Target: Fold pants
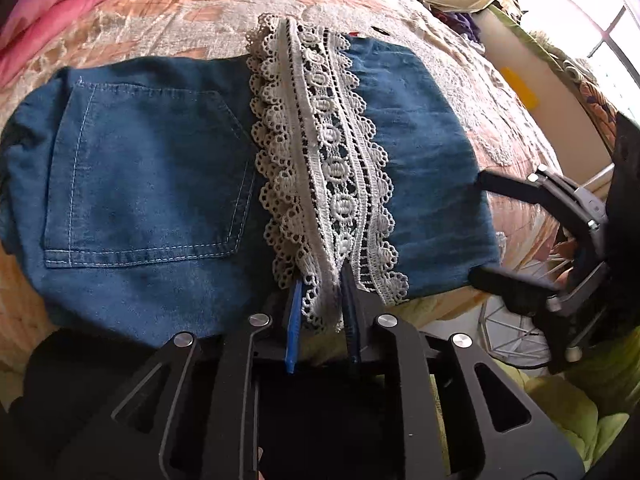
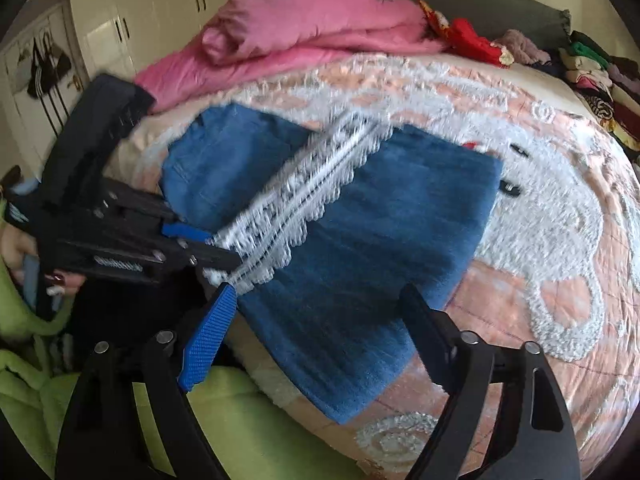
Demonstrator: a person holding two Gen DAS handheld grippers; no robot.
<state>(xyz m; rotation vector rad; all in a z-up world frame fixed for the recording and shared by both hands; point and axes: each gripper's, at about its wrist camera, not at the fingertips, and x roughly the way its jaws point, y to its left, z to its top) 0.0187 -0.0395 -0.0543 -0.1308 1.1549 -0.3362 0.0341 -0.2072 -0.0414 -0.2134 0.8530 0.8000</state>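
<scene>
Left hand-held gripper (image 1: 320, 296) clamps the pants' (image 1: 152, 168) lace hem (image 1: 324, 168); right hand-held gripper (image 2: 316, 308) gapes over them.

Pink blanket (image 2: 304, 36) on peach lace bedspread (image 2: 540, 240), clothes pile (image 2: 600, 76), white cupboards (image 2: 132, 32)

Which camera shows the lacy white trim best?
The left wrist view: the lace trim is sharp there, running down the blue pants to the left claw. The right wrist view shows it blurred, crossing the pants diagonally.
</scene>
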